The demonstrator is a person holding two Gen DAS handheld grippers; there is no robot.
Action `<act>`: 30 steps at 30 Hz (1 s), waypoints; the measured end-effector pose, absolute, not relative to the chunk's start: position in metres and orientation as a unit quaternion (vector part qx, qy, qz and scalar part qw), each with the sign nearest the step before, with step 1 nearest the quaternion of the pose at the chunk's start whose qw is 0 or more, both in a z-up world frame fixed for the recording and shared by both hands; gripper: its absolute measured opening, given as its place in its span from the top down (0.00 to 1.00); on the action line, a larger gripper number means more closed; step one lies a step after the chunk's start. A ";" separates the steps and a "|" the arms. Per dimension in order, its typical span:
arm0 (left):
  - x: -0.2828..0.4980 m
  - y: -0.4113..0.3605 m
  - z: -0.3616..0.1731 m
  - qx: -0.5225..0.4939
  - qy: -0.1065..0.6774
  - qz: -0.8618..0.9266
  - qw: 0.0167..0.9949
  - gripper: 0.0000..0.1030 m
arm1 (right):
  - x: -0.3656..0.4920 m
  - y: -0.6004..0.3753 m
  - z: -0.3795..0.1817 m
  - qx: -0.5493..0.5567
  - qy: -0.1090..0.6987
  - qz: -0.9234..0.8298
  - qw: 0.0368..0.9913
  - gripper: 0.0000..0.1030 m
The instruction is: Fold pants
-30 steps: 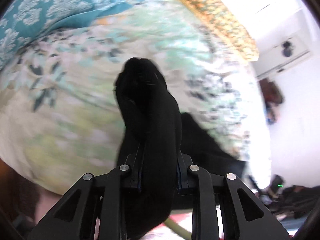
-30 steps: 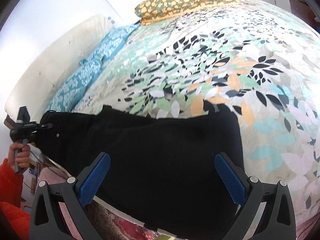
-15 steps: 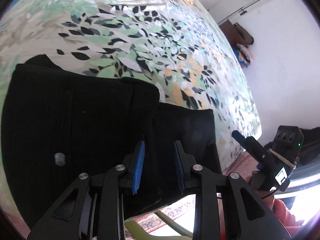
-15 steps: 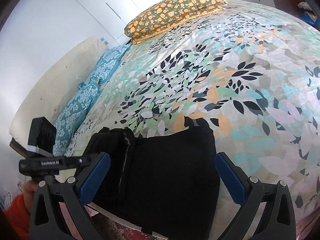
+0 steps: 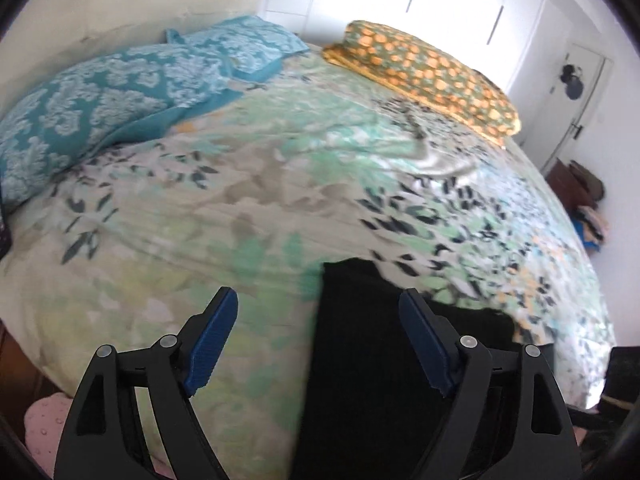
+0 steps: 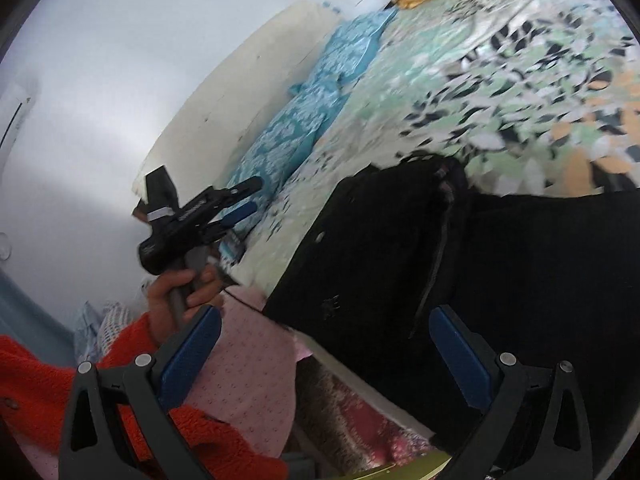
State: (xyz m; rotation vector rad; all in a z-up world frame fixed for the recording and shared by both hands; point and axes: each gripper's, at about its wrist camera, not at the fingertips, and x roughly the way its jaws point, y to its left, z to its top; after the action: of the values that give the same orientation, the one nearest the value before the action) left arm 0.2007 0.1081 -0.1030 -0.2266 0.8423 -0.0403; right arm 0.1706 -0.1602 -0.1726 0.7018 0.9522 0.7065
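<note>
While the black pants lie folded flat at the near edge of the bed, both pairs of tongs hover clear of them. Left tongs have just been opening and now stand wide apart, nothing between the blue pads, the pants just below and to their right. Right tongs are spread wide too, empty, above the pants' near edge. Beyond the pants, teal pillows and an orange-patterned pillow sit at the bed's far end. An orange sleeve shows beside the bed.
</note>
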 end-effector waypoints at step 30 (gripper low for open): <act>0.201 0.130 -0.142 -0.191 0.460 0.000 0.867 0.21 | 0.223 -0.112 -0.221 0.237 0.611 0.304 0.691 0.71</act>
State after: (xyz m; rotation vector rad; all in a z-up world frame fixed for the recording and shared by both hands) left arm 0.2011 0.1300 -0.1422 -0.4000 0.9636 0.0006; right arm 0.2231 -0.1123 -0.2211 0.5288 1.3667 0.6804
